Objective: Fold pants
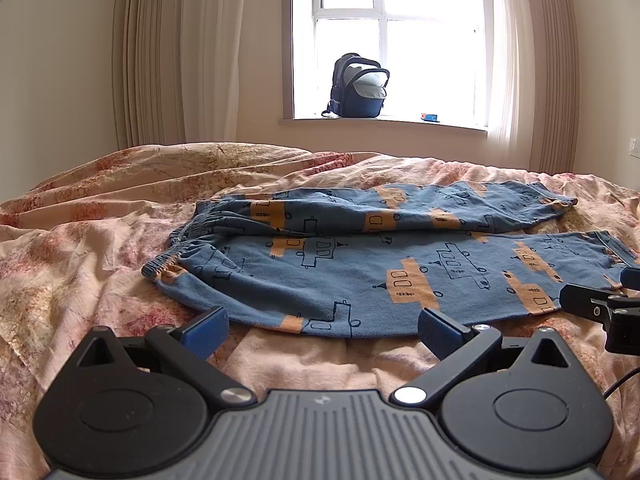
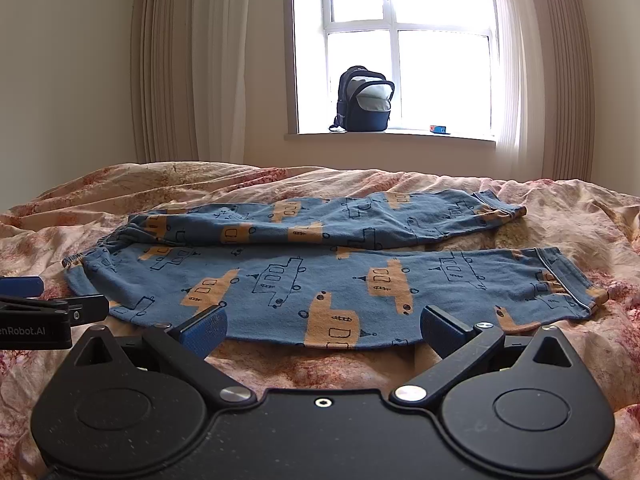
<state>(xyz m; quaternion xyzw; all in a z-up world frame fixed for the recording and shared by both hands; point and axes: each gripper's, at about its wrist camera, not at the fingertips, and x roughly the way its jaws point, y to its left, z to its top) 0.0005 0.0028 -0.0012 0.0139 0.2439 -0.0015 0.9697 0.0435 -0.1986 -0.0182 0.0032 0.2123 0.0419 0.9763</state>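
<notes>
Pants: the blue pants with orange vehicle prints lay flat across the middle of the bed, waistband toward its left side, both legs running toward its right side, the far leg slightly apart from the near one.
Left gripper: the left gripper hovered at the near hem line of the pants, its fingers spread wide apart and holding nothing.
Right gripper: the right gripper sat beside it at the same near edge, fingers likewise spread and empty.
Bedding: the pink floral cover was rumpled, with ridges near the bed's far edge.
Windowsill: a dark backpack, unzipped, stood on the sill with a small orange-and-blue object to its right.
Curtains: pale curtains hung at both sides of the window.
Obstruction: nothing lay on the pants.
</notes>
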